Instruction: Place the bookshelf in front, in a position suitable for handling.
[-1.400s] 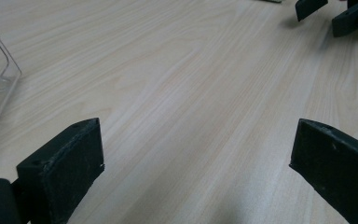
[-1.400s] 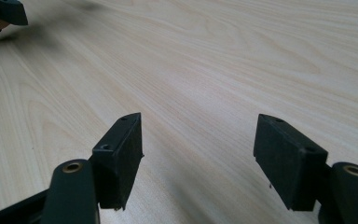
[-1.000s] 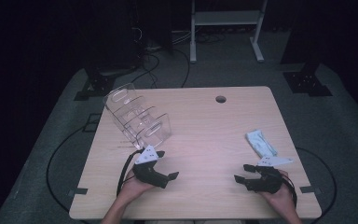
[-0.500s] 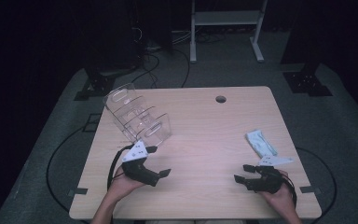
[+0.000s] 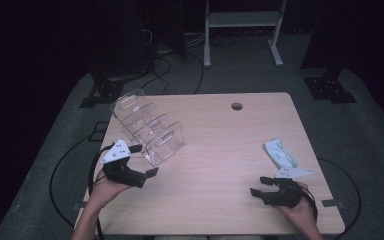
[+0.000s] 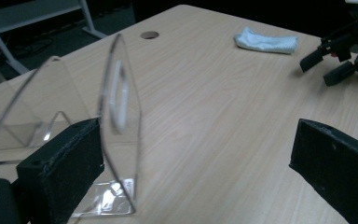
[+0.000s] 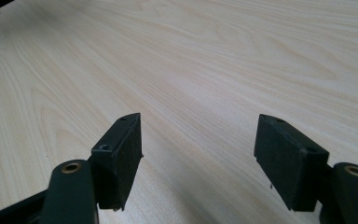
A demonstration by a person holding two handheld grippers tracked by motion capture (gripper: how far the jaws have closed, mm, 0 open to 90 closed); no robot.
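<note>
We see the clear acrylic rack (image 5: 147, 127) standing on the left half of the wooden table (image 5: 220, 145), its near end panel (image 6: 121, 121) upright just beside our left gripper (image 5: 142, 161), whose jaws are spread wide, one of them just beside that panel. A folded pale blue cloth (image 5: 280, 153) lies near the right edge. Our right gripper (image 5: 261, 186) hovers low over bare wood near the cloth, jaws spread and holding nothing
</note>
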